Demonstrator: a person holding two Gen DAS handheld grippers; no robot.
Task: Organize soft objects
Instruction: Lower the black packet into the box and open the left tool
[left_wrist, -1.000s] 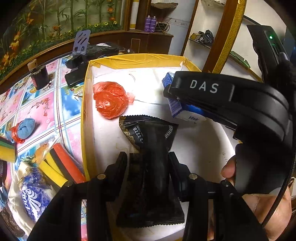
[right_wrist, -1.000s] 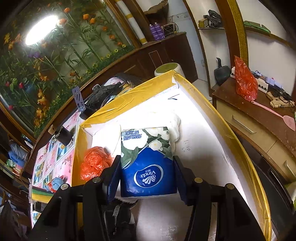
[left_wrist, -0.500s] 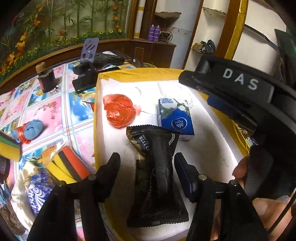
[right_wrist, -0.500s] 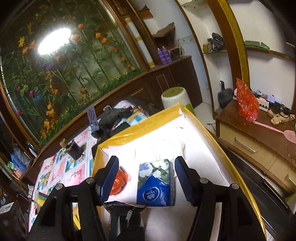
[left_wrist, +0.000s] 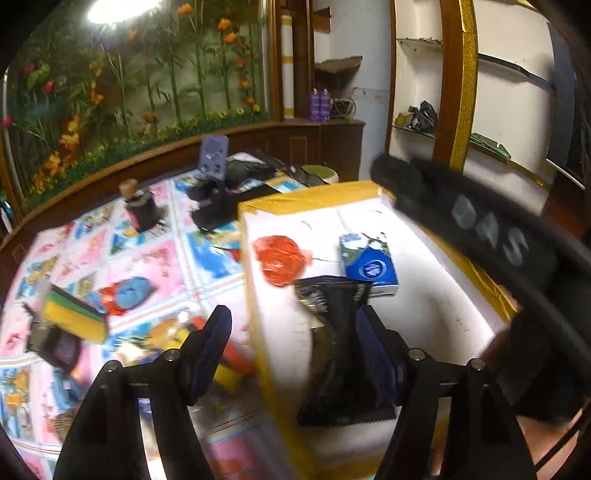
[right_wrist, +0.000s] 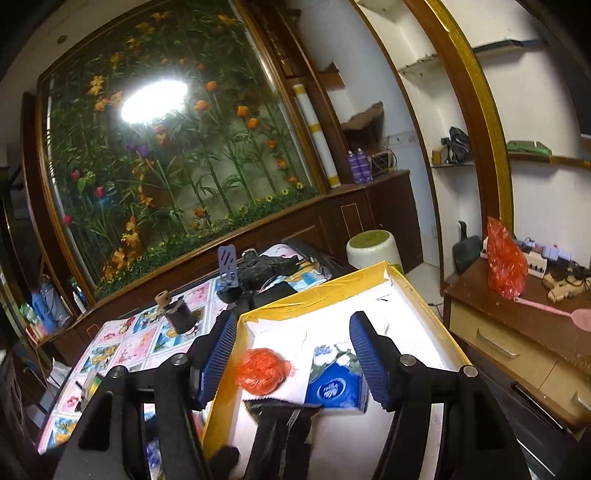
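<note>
Left wrist: sponges lie beside box.

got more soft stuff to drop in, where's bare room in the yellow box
Free: the white floor right of the tissue pack and black packet, up to the box's right wall. Also the far strip behind the red bag. Crowded: the left-centre, where those three cluster.

A yellow-rimmed white box holds an orange-red bag, a blue floral tissue pack and a black packet.
</note>
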